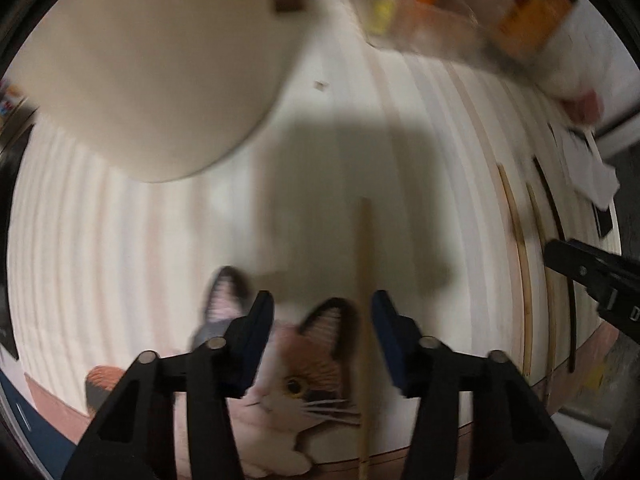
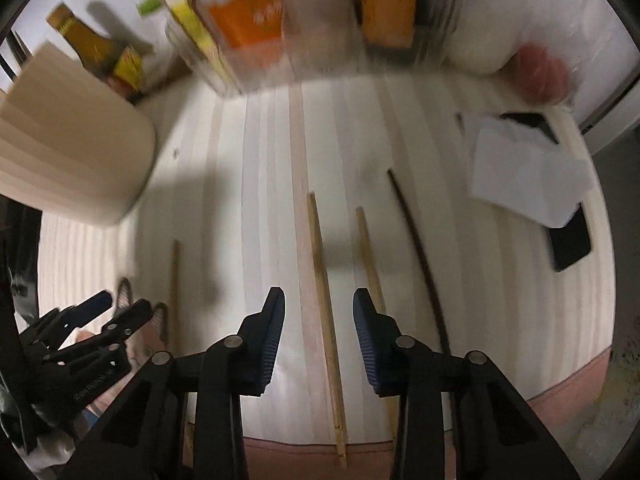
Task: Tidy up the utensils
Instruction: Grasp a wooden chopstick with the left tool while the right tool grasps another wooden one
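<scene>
Four chopsticks lie on the striped counter (image 2: 248,184) in front of the cream pot (image 2: 72,152). The right gripper (image 2: 319,338) straddles one chopstick (image 2: 326,312), fingers apart, not pressing it. The left gripper (image 1: 322,340) likewise brackets another chopstick (image 1: 364,300), fingers apart.

We see both views under warm, rather dim indoor light, with a black ring closing each fisheye circle. The striped table mat (image 2: 256,208) is brightest in the middle, and its lines bend strongly toward the edges. In the left wrist view a large soft shadow (image 1: 360,184) lies across the mat, which suggests light from above. The cream container (image 1: 160,72) and the boxes at the back (image 2: 248,24) are smeared by motion blur. The chopsticks (image 2: 324,300) are a little soft too. We find no strong glare.
</scene>
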A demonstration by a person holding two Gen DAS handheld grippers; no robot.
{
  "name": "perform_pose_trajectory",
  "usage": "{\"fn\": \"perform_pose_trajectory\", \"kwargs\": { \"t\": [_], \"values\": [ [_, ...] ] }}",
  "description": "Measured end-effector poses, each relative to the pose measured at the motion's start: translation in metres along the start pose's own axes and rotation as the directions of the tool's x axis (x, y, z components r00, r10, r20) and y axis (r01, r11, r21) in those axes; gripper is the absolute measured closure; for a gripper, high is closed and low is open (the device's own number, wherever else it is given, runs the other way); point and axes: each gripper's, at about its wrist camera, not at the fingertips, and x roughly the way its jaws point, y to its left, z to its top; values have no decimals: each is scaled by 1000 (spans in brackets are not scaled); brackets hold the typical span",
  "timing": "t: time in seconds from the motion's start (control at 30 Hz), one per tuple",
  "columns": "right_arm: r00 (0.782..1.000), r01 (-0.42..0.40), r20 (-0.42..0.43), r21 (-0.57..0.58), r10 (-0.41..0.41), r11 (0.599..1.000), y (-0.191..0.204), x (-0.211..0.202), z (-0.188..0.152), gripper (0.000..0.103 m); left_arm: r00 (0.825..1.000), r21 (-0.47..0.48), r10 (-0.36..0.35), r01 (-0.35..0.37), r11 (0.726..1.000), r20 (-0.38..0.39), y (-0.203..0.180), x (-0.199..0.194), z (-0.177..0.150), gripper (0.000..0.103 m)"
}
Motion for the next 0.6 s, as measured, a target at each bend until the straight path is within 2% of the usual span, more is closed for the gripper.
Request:
{"fn": "perform_pose_trajectory", "kwargs": {
  "t": [0.07,0.1,0.17,0.2,0.27,0.37,0.6],
  "values": [
    [1000,2,-25,-10,-2,1000,0,10,0,66,1000,43,7,-7,999,-11,-14,7,-1,65],
    [999,4,-34,-13,-5,1000,1,13,0,66,999,68,37,-37,997,3,-20,7,-2,69],
    [999,7,-53,-20,-8,1000,1,21,2,68,999,97,34,-35,995,15,-26,6,-1,82],
    [998,10,-60,-25,-12,1000,2,24,2,72,999,100,40,-41,994,16,-29,6,-1,97],
    [996,34,-86,-40,-37,999,6,34,-4,96,999,86,35,-36,996,14,-24,5,0,98],
    [996,61,-68,-47,-64,997,15,35,-12,96,998,51,63,-64,997,19,-5,2,0,99],
    [991,-57,-121,5,57,998,56,39,-33,96,991,-86,133,-134,987,-16,71,-7,-16,99]
  ]
}}
